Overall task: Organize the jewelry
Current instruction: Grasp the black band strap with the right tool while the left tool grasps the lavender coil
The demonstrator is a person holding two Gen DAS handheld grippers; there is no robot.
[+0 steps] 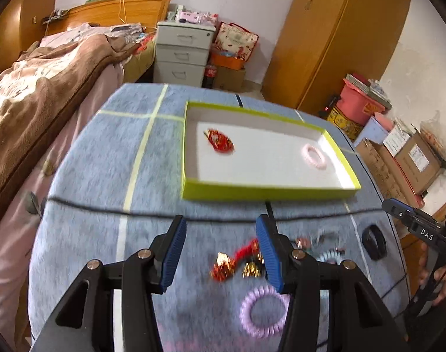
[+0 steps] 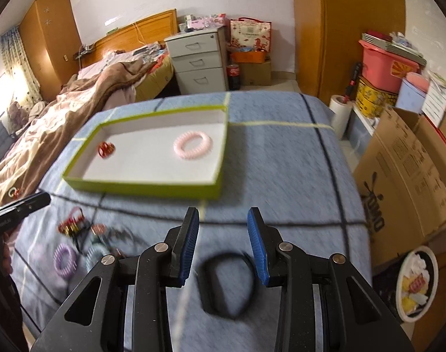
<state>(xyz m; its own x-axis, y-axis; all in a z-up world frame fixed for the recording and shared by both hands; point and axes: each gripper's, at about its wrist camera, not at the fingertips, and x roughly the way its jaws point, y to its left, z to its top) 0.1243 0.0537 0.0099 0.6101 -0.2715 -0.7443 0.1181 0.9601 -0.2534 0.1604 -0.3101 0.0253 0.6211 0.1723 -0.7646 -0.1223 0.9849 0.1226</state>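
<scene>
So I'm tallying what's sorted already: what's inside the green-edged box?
Inside the green-edged box lie two things: a red ornament near one end and a pink spiral hair tie toward the other. The rest of its white floor looks bare; the near wall hides a thin strip.

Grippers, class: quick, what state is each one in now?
Left gripper: open, holding nothing.
Right gripper: open, holding nothing.
</scene>
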